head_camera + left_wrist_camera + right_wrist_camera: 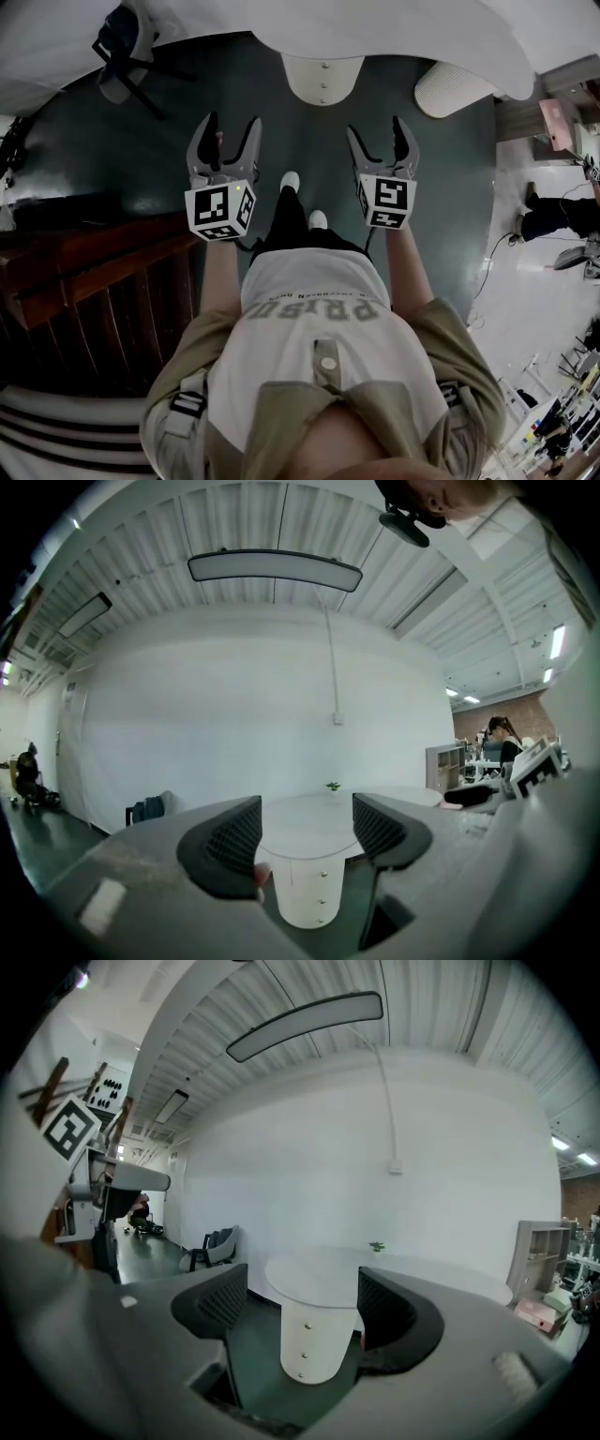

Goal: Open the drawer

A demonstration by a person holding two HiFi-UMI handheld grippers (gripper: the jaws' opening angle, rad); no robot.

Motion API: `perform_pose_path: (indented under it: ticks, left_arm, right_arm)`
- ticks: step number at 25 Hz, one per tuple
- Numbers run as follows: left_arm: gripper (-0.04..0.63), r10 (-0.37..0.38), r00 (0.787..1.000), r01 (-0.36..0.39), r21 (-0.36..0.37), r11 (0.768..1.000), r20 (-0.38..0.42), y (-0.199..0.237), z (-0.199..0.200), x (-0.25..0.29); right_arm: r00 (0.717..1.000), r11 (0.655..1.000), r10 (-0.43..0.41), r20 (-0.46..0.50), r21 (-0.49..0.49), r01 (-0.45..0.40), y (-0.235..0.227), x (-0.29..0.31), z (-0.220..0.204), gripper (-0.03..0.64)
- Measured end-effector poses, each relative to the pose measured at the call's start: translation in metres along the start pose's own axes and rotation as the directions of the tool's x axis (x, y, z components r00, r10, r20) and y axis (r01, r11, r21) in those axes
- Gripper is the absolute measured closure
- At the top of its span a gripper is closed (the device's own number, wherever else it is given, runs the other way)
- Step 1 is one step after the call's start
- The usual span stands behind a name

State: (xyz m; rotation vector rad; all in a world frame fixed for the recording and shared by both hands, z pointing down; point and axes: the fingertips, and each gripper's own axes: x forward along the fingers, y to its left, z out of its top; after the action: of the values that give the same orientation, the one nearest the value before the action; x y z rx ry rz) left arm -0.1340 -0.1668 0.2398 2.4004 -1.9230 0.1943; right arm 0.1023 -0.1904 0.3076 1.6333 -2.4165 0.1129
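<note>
White drawer pedestal (322, 80) stands upright beneath a white round tabletop (394, 28), long axis vertical. Its three knobs (306, 1340) run in a vertical row on the curved front, which faces the person; the fronts appear flush. Left gripper (232, 127) and right gripper (377, 131) are held level over the dark green floor (309, 141), well short of the pedestal, pointing at it. Both have jaws spread wide and grip nothing.
</note>
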Motion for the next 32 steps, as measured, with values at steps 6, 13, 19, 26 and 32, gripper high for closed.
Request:
perform_pose_path:
  ticks: [6, 13, 19, 26, 32]
  left_arm:
    - [0.278, -0.036, 0.999, 0.036, -0.085, 0.996, -0.002, 0.017, -0.009, 0.026]
    - [0.278, -0.059, 0.998, 0.055, -0.132, 0.990, -0.029, 0.030, -0.031, 0.056]
    - [0.278, -0.060, 0.997, 0.051, -0.159, 0.986, -0.051, 0.049, -0.060, 0.080]
    - [0.278, -0.085, 0.994, 0.071, -0.191, 0.979, -0.066, 0.073, -0.126, 0.115]
    - [0.278, -0.118, 0.989, 0.102, -0.177, 0.979, -0.084, 0.070, -0.201, 0.145]
  right_arm:
    - [1.000, 1.000, -0.005, -0.025, 0.002, 0.005, 0.003, 0.028, -0.007, 0.245]
    - [0.999, 0.999, -0.018, -0.050, 0.034, 0.020, 0.009, 0.069, -0.026, 0.256]
    - [0.997, 0.999, -0.027, -0.066, 0.041, 0.030, 0.014, 0.117, -0.047, 0.261]
    - [0.997, 0.999, -0.049, -0.064, 0.018, 0.051, 0.025, 0.175, -0.093, 0.268]
    - [0.991, 0.997, -0.071, -0.110, 0.029, 0.075, 0.024, 0.215, -0.162, 0.321]
